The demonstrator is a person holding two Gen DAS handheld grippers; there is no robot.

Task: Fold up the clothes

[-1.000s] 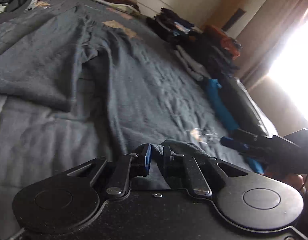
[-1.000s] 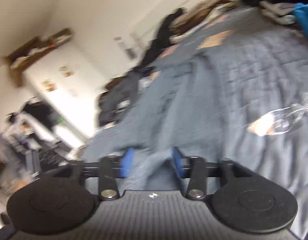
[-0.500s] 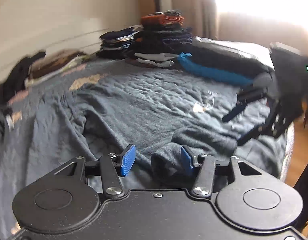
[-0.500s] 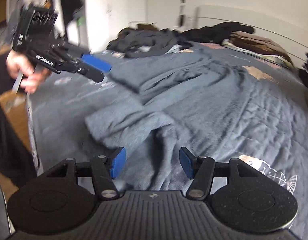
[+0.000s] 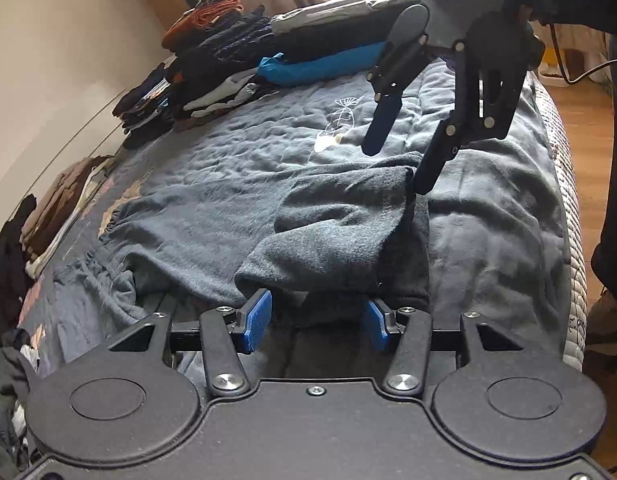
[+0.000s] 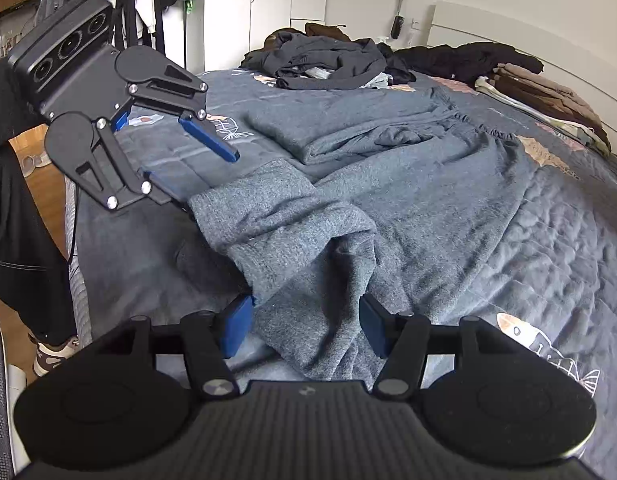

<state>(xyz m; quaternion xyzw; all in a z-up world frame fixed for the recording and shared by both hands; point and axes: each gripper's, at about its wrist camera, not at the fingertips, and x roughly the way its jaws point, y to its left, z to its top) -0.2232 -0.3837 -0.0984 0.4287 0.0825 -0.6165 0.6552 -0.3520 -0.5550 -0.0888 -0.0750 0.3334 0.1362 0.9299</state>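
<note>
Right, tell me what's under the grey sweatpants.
The grey sweatpants lie spread on the blue-grey bedspread, which shows around them. The folded-over leg end covers more of the pants; anything beneath the fabric is hidden.

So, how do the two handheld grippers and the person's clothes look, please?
Both the left gripper and the right gripper are matte black, with two round discs, silver screws and blue pads on the jaws. The right one has a ribbed top. Seen from the right wrist, the left unit carries a black box with three round lenses. The person wears dark clothing.
</note>
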